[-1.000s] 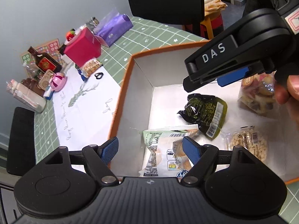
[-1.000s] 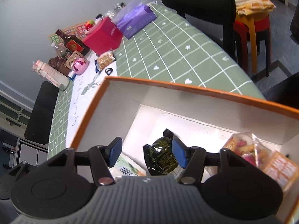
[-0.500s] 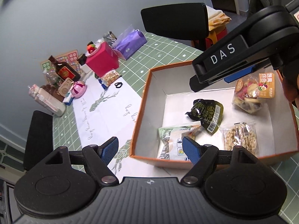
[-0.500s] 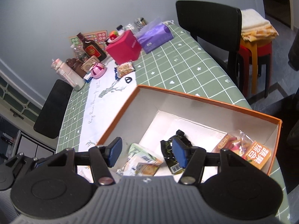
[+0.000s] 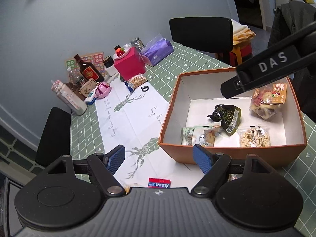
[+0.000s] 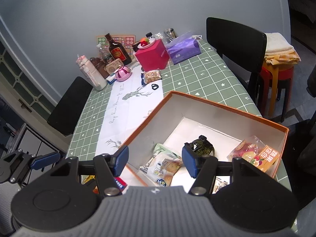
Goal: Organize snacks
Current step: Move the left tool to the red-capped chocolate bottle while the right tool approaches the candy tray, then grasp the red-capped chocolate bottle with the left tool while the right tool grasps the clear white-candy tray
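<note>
Inside the orange box [image 5: 233,159] four snack packs are put away — a red packet [image 5: 159,182] is left outside; both grippers [image 5: 159,159] [image 6: 154,162] are held open, empty.

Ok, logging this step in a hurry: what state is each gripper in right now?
Left gripper: open, nothing between its fingers.
Right gripper: open, nothing between its fingers.

grey wall [image 6: 138,9], black chairs [image 6: 235,39]
</note>
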Action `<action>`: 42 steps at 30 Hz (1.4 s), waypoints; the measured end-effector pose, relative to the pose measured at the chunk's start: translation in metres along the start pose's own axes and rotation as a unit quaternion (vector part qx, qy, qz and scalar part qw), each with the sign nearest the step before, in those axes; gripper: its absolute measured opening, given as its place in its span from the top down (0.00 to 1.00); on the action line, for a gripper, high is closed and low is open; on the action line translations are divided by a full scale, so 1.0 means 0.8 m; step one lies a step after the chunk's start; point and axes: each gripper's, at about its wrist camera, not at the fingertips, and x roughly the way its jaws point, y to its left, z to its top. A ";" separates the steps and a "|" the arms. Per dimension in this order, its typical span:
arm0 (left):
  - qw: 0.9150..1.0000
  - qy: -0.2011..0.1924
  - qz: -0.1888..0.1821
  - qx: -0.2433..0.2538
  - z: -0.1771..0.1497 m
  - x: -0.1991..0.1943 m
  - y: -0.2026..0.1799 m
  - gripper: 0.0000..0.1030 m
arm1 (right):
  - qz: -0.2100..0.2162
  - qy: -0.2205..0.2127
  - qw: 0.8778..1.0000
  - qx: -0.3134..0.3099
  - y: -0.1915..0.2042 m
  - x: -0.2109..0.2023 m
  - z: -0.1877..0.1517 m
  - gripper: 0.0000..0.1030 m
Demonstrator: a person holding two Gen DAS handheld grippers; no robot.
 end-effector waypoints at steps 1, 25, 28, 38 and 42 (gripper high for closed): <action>1.000 -0.001 0.001 -0.003 -0.005 -0.003 0.000 0.11 | 0.003 -0.001 1.000 -0.003 0.002 -0.005 -0.004 0.43; 0.996 -0.035 -0.029 -0.079 -0.184 0.004 -0.006 0.11 | 0.007 -0.037 0.996 -0.075 -0.042 -0.024 -0.177 0.42; 0.993 -0.033 -0.046 -0.103 -0.207 0.011 -0.013 0.11 | -0.004 -0.039 0.996 -0.079 -0.047 -0.013 -0.207 0.42; 0.969 -0.018 -0.127 -0.211 -0.259 0.019 -0.055 0.11 | -0.018 -0.037 0.997 -0.070 -0.067 0.001 -0.285 0.40; 0.951 -0.006 -0.144 -0.272 -0.267 0.022 -0.063 0.11 | -0.024 -0.043 0.996 -0.073 -0.072 -0.005 -0.305 0.40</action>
